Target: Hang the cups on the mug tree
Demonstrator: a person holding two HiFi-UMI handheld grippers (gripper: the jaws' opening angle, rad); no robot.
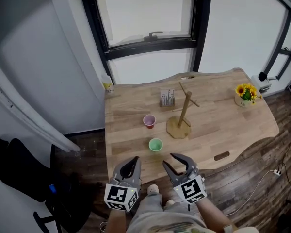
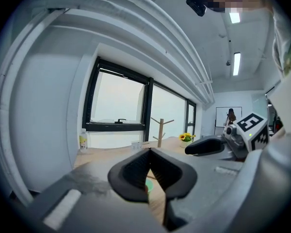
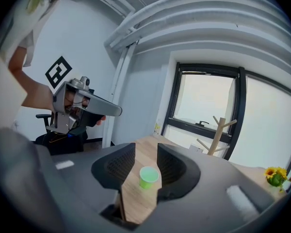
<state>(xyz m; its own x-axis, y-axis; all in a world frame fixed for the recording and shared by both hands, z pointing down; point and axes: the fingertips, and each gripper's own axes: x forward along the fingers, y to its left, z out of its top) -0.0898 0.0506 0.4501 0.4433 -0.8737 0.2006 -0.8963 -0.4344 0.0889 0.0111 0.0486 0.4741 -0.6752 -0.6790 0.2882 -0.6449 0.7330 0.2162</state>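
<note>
**Both grippers at the near edge, both cups on the table, mug tree bare**

Nearest the person, the left gripper and the right gripper hover side by side just at the near edge of the wooden table, each pointing out across it. In its own view the left gripper's jaws are closed tip to tip with nothing clamped between them; only a sliver of green shows through the gap below the tips. The right gripper's jaws stand wide apart. In its view the green cup appears between them, but it sits farther out on the table and neither pad touches it.

In the head view that green cup stands upright, mouth up, just ahead of the grippers and roughly between them. A little farther in and slightly left stands the pink cup, also upright and apart from the green one. To the right of the pink cup is the mug tree on its flat wooden base, its pegs carrying no cups.

Behind the tree a small holder sits on the table. At the far right corner is a pot of yellow flowers, and at the far left corner a small bottle. Beyond the table is a dark-framed window.
</note>
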